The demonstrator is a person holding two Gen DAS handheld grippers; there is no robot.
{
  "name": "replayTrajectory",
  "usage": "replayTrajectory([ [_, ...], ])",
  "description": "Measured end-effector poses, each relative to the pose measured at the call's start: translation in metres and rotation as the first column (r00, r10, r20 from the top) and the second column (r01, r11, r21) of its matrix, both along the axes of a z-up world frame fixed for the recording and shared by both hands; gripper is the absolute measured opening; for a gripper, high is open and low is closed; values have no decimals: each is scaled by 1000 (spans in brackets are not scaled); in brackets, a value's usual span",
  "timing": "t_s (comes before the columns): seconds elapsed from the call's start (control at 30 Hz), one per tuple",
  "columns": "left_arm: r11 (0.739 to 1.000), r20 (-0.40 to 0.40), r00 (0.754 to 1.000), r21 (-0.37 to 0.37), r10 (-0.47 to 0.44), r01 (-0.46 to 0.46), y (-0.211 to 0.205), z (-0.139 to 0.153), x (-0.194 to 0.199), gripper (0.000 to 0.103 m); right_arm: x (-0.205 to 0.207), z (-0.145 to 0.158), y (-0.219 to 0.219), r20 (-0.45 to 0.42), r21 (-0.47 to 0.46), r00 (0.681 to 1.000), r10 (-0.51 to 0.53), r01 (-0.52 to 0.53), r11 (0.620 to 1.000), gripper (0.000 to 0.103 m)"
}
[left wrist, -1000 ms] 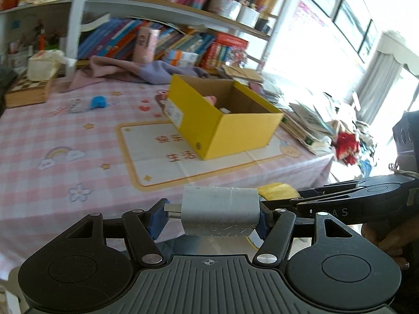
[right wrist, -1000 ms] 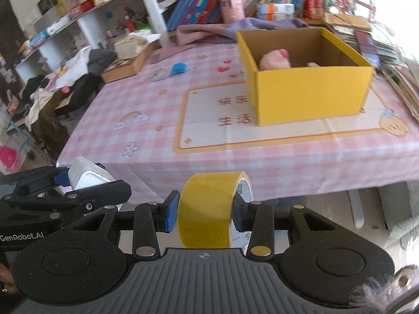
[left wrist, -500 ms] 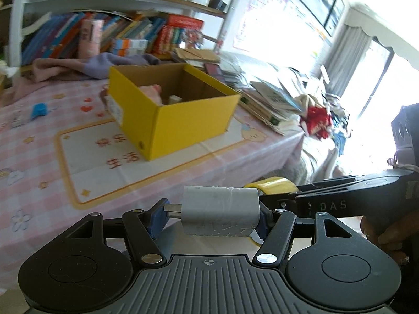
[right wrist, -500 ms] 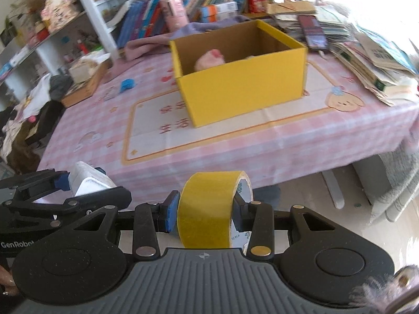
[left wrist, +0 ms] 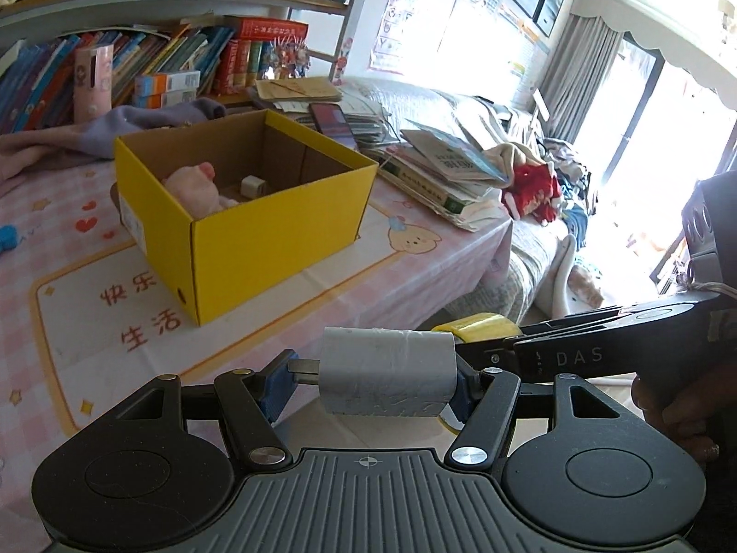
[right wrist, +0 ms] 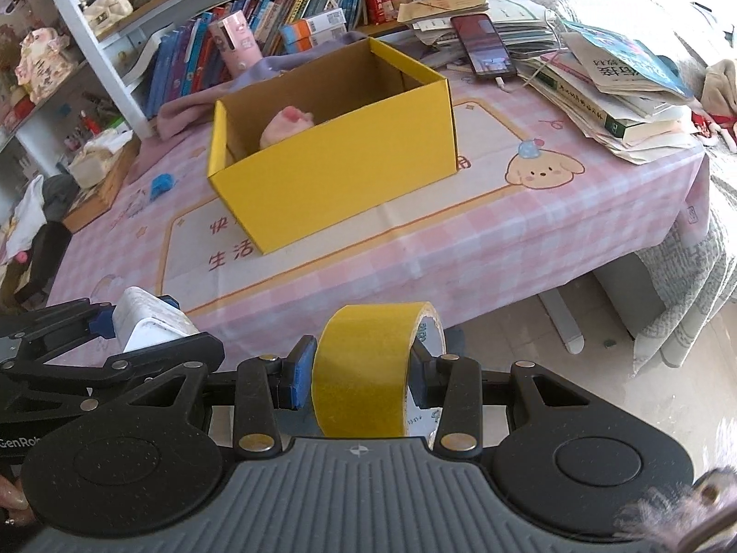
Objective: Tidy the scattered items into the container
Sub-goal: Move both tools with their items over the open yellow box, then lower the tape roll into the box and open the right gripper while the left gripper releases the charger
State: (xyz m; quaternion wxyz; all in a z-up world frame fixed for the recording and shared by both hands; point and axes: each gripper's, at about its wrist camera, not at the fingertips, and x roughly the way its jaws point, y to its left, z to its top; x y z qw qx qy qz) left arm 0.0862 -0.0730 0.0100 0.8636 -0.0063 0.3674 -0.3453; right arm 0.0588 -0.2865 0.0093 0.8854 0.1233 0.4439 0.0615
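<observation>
Pink checked tabletop (right wrist: 460, 239) backs both views. Left gripper (left wrist: 368, 375) jaws clamped on white plug adapter (left wrist: 389, 373), held off tabletop edge, short of yellow box (left wrist: 258, 239). Right gripper (right wrist: 357, 373) jaws pinch yellow tape roll (right wrist: 368, 368), also short of box. Inside box: pink plush toy (left wrist: 193, 186), small white cube (left wrist: 253, 184). Blue item (right wrist: 161, 184) on tabletop left of box. Book stack (right wrist: 612, 87) right of box.

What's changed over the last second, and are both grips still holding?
Both cameras swung rightward along the table: the yellow box now sits left of centre in the left view. Nothing was released. Left gripper still clamps the white charger; right gripper still clamps the yellow tape roll.
</observation>
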Motion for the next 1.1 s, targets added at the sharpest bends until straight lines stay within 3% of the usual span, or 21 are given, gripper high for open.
replayTrajectory([
  [0.2, 1000, 31, 1000, 3, 4, -4, -10, 8, 23, 65, 26, 2, -12, 5, 4, 1000, 5, -5, 1000, 38],
  [0.37, 1000, 108, 994, 1, 11, -11, -21, 26, 51, 65, 58, 15, -24, 53, -4, 998, 24, -24, 1000, 38],
  [0.6, 996, 181, 980, -5, 88, -89, -30, 45, 92, 65, 117, 41, -35, 130, 4, 987, 94, -95, 995, 38],
  [0.87, 980, 213, 958, 20, 192, -200, -39, 52, 130, 65, 180, 63, -37, 220, -3, 950, 220, -224, 974, 38],
  [1.1, 952, 270, 923, 62, 274, -301, -37, 67, 176, 65, 225, 66, -31, 261, 2, 908, 327, -339, 941, 35],
])
